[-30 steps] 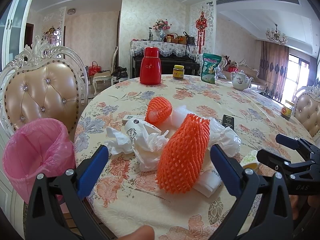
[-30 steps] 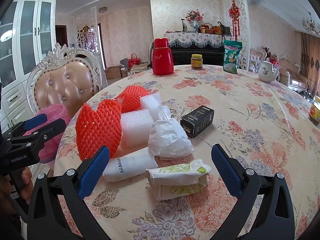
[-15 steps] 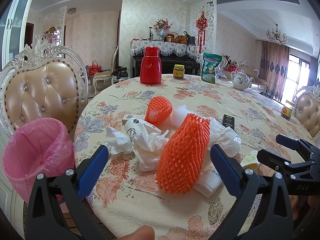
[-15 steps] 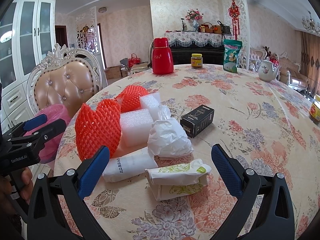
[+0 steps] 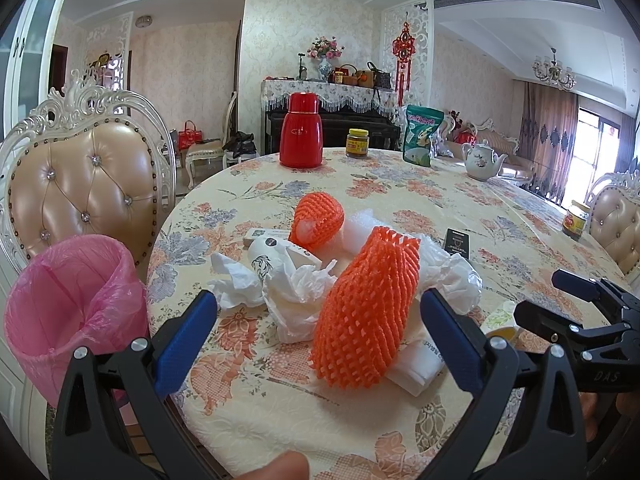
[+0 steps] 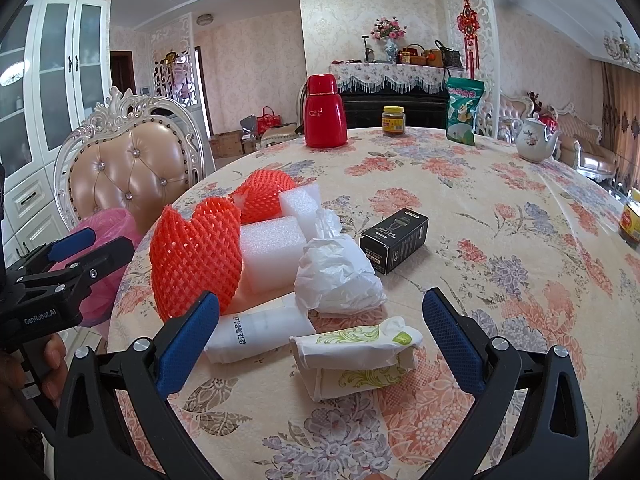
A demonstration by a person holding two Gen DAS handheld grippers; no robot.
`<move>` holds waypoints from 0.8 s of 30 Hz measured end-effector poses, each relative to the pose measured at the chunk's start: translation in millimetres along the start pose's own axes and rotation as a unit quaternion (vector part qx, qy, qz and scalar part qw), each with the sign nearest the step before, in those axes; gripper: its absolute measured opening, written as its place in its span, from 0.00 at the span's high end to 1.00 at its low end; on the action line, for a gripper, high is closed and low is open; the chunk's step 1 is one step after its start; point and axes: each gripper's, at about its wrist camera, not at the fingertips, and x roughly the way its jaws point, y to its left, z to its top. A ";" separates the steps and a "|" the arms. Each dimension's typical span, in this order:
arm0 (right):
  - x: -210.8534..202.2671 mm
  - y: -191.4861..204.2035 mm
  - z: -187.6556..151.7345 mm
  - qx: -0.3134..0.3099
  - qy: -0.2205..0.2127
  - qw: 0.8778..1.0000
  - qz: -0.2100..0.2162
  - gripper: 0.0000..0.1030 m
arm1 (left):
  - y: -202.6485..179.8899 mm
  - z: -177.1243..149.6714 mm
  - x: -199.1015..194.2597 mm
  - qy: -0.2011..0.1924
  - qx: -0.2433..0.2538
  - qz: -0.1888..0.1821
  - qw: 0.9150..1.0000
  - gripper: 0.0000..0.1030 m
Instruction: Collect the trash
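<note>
A person is holding two grippers at the edge of a round bench (image 5: 400,184) with a flowery cloth. The left gripper (image 5: 318,332) is hanging with its blue fingers wide apart, and nothing is between them. The right gripper (image 6: 320,334) is standing wide apart too, holding nothing.

A pile of trash is sitting on the bench. The big orange foam net sleeve (image 5: 366,312) is lying in the middle of the pile, just in front of the left gripper. A smaller orange foam net (image 5: 316,220) is lying behind the big sleeve. Crumpled white tissue paper (image 5: 296,292) is touching the big sleeve on its left side. White foam blocks (image 6: 274,252) are sitting just beside the big sleeve. A white and green paper packet (image 6: 356,354) is lying right in front of the right gripper. A small black box (image 6: 394,238) is resting behind the pile.

A bin with a pink plastic bag (image 5: 72,312) is standing left of the big sleeve, off the bench, by a tufted chair (image 5: 84,184).
</note>
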 end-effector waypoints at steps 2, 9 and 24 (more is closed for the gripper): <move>0.1 -0.3 -0.4 0.000 0.000 1.000 0.000 0.07 | 0.3 0.2 -0.5 0.000 0.000 -0.001 1.000 0.04; 0.9 -0.5 -0.4 0.000 0.000 1.000 -0.001 0.07 | -0.6 -0.2 0.9 0.000 0.000 -0.001 1.000 0.04; 1.2 -0.8 -0.9 0.000 0.001 1.000 -0.001 0.07 | -0.5 -0.1 2.6 0.005 -0.003 -0.006 1.000 0.04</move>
